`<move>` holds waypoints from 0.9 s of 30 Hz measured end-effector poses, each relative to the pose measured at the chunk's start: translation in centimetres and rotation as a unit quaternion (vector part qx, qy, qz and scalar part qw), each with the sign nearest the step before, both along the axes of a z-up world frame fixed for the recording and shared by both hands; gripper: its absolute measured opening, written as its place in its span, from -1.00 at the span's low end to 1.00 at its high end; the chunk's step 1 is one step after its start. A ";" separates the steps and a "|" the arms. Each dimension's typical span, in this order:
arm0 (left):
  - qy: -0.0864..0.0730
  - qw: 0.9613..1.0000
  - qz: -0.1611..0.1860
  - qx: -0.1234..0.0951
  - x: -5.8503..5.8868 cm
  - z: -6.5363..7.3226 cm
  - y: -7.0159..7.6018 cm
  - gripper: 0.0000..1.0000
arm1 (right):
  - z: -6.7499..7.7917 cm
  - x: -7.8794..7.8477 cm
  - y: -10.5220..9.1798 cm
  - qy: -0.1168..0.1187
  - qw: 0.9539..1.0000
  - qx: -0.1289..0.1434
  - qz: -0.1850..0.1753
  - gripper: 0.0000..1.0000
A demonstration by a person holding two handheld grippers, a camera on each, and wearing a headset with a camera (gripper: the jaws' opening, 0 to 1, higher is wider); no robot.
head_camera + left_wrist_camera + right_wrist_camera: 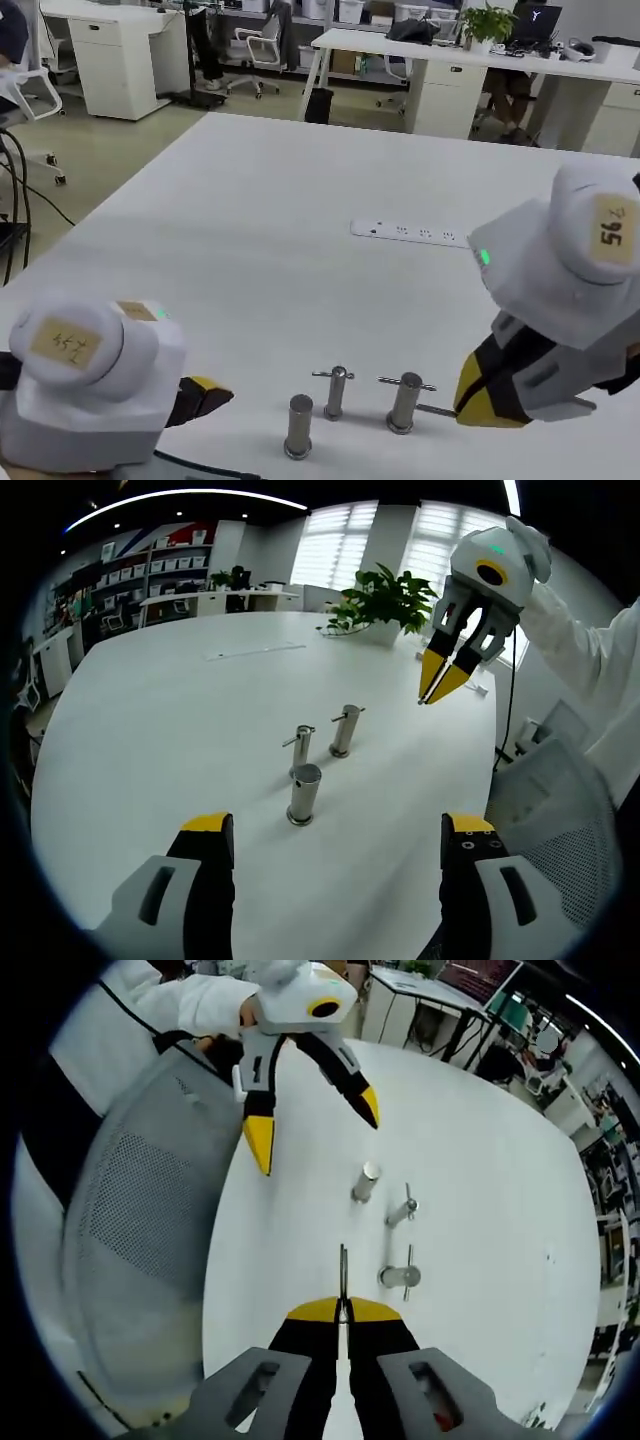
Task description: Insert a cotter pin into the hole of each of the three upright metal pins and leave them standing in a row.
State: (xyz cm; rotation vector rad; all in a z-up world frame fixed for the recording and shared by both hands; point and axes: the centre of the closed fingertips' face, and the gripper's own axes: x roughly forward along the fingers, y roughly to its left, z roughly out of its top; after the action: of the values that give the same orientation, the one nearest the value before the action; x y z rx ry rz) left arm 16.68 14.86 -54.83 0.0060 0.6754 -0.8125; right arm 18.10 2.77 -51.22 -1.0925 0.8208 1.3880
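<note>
Fingers [312,1312] of the right gripper [342,1310] were clenched on a cotter pin [342,1275]. Its tip lay near the nearest metal pin [400,1276], which already carried a crosswise pin, as did the middle one [402,1210]. Those of the left gripper [337,825] stood released and wide, with the bare third pin [304,792] upright on the table [150,730] just ahead between them.

Satin metal pins [405,402] (smooth) on matt tabletop [250,230]
</note>
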 end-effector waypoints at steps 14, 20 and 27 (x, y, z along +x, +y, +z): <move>0.020 0.997 0.042 -0.069 1.1 1.7 -0.8 0.33 | -0.2 -0.2 0.3 -0.014 0.999 0.023 -0.022 -1.00; 0.052 0.990 0.054 -0.122 1.7 2.7 -1.9 -0.02 | -0.3 -0.2 0.5 -0.024 0.999 0.027 -0.018 -1.00; 0.092 0.982 0.037 -0.161 1.5 3.5 -3.9 -0.29 | -0.2 -0.2 0.9 -0.033 0.998 0.038 -0.023 -1.00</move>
State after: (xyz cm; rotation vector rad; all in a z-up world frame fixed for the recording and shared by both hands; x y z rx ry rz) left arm 18.20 10.97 -51.35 -0.3904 0.7073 -0.8502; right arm 17.94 3.64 -51.47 -1.0484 0.7361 1.3273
